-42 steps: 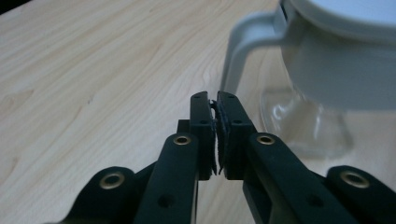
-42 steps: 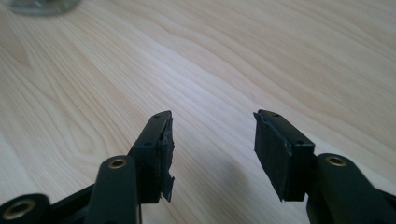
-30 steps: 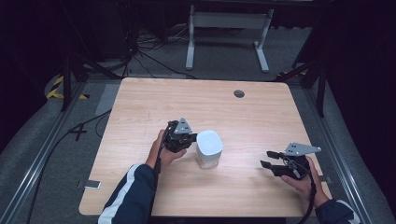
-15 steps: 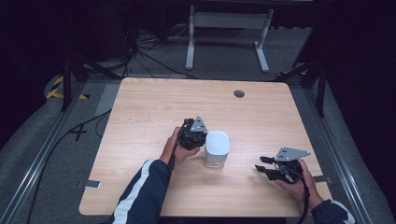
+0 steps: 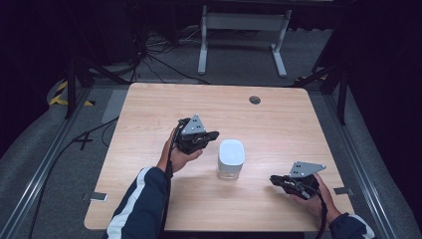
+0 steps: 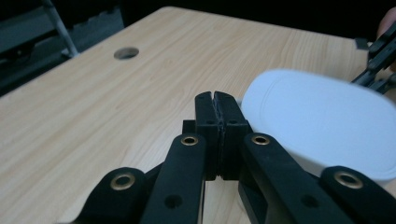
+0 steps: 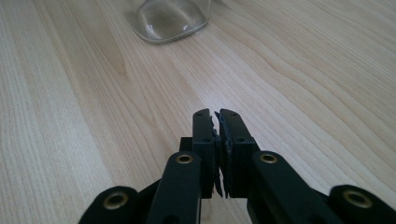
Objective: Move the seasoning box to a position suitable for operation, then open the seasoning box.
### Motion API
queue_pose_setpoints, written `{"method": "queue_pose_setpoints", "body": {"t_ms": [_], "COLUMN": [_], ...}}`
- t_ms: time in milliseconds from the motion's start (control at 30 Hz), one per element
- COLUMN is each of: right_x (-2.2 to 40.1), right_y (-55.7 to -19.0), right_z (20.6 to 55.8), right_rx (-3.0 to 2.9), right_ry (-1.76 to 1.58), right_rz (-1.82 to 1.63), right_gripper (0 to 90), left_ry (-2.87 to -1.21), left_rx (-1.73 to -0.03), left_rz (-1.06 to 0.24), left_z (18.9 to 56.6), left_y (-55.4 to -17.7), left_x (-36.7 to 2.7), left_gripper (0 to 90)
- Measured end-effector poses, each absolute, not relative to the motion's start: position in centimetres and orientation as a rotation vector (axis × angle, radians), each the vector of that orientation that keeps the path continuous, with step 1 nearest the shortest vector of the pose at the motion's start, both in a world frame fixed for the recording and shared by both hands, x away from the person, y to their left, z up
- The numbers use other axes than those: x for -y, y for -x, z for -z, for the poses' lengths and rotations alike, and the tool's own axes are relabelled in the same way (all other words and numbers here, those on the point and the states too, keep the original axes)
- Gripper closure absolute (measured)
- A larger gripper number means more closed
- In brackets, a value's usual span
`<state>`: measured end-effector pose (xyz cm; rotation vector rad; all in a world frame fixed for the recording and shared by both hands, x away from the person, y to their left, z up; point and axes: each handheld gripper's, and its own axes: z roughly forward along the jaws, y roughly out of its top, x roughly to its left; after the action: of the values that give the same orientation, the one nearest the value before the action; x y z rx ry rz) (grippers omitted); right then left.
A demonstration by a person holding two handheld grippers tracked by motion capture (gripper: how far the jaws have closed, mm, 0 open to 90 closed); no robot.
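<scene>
Item: clear glass jar with a white rounded-square lid [image 5: 231, 158], stood upright on the light wood-grain table [image 5: 149, 109], slightly to the person's side of its middle, between the two hand-held tools. Left gripper [image 5: 211, 135]: held raised just beside the jar on its left, jaws pointed toward the lid; in the left gripper view the two black jaws are seen pressed together with nothing between them, the white lid [image 6: 322, 119] lying just past their right side, apart from the pads. Right gripper [image 5: 275, 178]: held low over the table, well to the right of the jar and nearer the table's front edge; its jaws have just been closing and are now seen all but shut, empty, with the jar's clear glass base [image 7: 168, 18] farther off along the table. Also noted: a round cable hole [image 5: 255, 99] toward the far edge. Step in hand, as judged: an approach to the jar, neither tool yet engaged with it. Next move, as judged: both sets of jaws would need to be opened wide before any hold is taken, one on the glass body to steady it, the other across the lid.
</scene>
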<state>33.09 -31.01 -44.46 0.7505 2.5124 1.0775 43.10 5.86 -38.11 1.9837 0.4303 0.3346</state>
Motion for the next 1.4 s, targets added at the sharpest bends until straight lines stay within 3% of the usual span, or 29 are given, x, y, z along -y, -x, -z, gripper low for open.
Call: {"method": "queue_pose_setpoints", "body": {"t_ms": [300,633,1400], "right_x": [30.7,30.7,30.5], "right_y": [-32.9,-32.9,-32.7], "right_z": [44.6,44.6,44.6], "right_rx": [-2.536,-2.552,-2.561], "right_ry": [-0.723,-0.722,-0.703], "right_rz": [-1.086,-1.095,-1.089], "right_gripper": [89.1,88.9,88.3], "left_ry": [-2.028,-2.093,-2.072], "left_rx": [-0.316,-0.310,-0.344], "left_rz": [-0.325,-0.295,-0.259], "left_z": [36.9,37.9,38.7], "left_y": [-42.8,-43.9,-44.9], "left_x": [-3.4,-2.5,-2.1], "left_gripper": [89.7,89.8,89.8]}}
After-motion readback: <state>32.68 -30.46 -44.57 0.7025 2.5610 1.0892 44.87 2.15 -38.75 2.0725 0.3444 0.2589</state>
